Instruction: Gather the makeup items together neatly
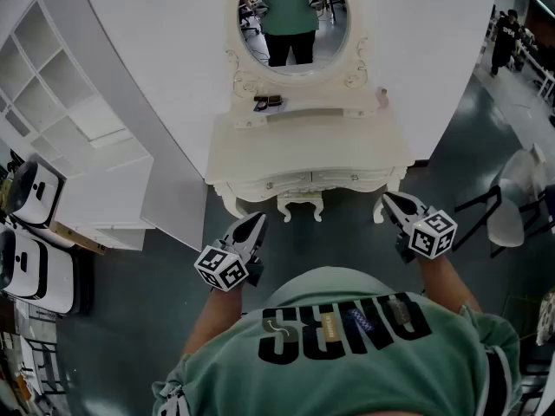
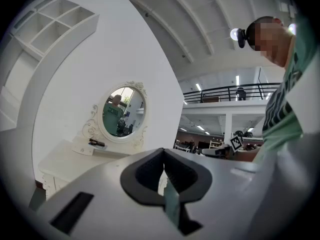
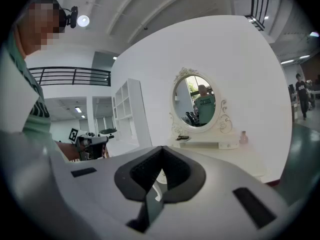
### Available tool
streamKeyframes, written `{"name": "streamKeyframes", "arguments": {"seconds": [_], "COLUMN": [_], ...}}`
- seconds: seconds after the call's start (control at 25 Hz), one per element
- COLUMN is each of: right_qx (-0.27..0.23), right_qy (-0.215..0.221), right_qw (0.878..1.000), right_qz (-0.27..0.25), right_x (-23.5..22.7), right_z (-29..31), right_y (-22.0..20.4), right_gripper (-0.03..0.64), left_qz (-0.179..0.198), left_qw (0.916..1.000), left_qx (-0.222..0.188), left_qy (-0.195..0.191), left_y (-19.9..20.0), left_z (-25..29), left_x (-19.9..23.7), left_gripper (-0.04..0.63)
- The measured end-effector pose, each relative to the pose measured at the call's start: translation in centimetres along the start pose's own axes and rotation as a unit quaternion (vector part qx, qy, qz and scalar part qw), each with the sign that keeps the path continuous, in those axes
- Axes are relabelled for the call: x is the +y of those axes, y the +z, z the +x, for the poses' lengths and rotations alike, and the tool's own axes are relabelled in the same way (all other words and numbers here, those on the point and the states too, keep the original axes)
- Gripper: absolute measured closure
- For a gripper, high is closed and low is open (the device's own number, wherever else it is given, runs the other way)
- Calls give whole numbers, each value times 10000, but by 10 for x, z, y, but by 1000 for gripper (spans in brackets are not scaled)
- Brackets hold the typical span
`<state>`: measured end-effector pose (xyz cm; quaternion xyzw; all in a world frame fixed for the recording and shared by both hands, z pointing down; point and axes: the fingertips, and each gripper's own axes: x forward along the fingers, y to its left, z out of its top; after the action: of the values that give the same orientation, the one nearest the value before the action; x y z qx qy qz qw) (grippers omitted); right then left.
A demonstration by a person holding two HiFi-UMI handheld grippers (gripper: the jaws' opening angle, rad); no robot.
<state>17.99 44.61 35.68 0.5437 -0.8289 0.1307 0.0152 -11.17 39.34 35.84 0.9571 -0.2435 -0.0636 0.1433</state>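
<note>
Grey and shut tight on nothing, the left tongs [image 1: 257, 221] and right tongs [image 1: 388, 199] hang well short of the cream dressing table [image 1: 260, 150]. Below its oval mirror [image 1: 293, 24], a flat dark case [image 1: 268, 101] lies on the back shelf. A small pink bottle [image 1: 381, 99] stands far right, well apart from it.

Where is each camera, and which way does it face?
Head view: on the head, facing down at the dressing table; shows shirt, left gripper, right gripper.
Left gripper view: on that gripper, facing the oval mirror; shows shut jaws.
Right gripper view: on that gripper, facing the same mirror; shut jaws.
Shared: all show the mirror.
</note>
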Motion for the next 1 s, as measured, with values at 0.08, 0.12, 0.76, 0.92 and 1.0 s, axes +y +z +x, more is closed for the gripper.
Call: {"name": "streamKeyframes", "arguments": {"seconds": [0.08,0.12,0.76,0.92,1.0], "right_qx": [-21,-26,-48,-129,-122], "right_qy": [9,11,104,130,141], "right_qw": [10000,10000,9995,9994,9995], "right_qz": [-12,-17,294,295,258], "right_x": [-2,-3,-38,-53,-62], "right_z": [0,-1,-40,-62,-69], "right_y": [2,2,2,1,-1], "right_gripper": [623,623,623,623,623], "left_qz": [10,14,69,91,102], "left_qw": [10000,10000,9999,9998,9997], "left_qx": [-7,-10,64,148,182], "left_qy": [-13,-19,-55,-104,-123], "left_y": [1,2,-12,-21,-25], "left_z": [4,5,42,61,71], "left_x": [-2,-3,-45,-62,-70], "left_gripper": [586,584,586,586,586]}}
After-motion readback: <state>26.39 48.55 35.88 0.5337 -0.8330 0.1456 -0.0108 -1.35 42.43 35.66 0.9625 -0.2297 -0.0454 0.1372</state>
